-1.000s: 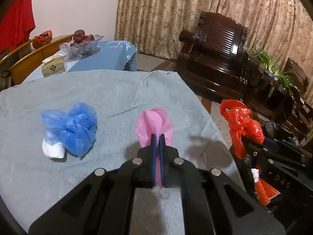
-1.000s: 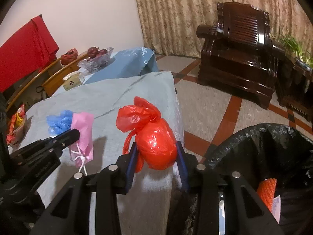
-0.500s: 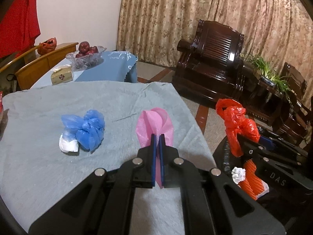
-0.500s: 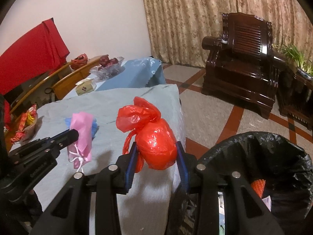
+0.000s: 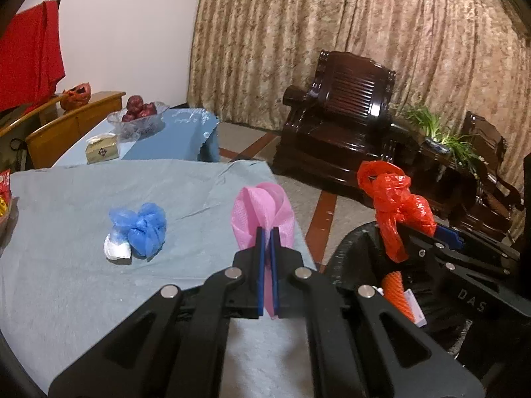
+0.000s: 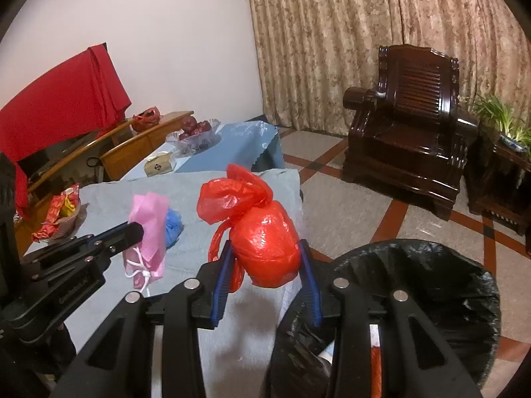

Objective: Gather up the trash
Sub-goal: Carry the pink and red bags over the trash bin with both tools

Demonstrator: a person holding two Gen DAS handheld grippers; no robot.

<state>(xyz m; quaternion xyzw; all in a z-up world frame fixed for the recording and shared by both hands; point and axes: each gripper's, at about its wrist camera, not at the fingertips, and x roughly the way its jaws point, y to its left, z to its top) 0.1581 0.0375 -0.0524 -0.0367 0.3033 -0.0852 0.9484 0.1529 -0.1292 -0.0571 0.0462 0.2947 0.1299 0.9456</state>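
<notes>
Blue bag [image 5: 142, 229] lies on the cloth [image 5: 66, 205] (armchair [image 5: 341, 126] beyond).

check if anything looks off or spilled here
Nothing is spilled. The blue bag still lies on the table cloth, uncollected; the pink bag and red bag are held in the grippers near the bin.

A dark carved wooden armchair [image 6: 403, 122] stands before patterned beige curtains [image 5: 348, 39] on a tiled floor [image 6: 348, 209]. Beside it, a potted green plant [image 5: 444, 136]. A glass bowl of red fruit [image 5: 139, 117] and a small box [image 5: 102, 148] sit on a blue-covered table [image 5: 186, 136]. Red cloth [image 6: 63, 106] drapes at left.
</notes>
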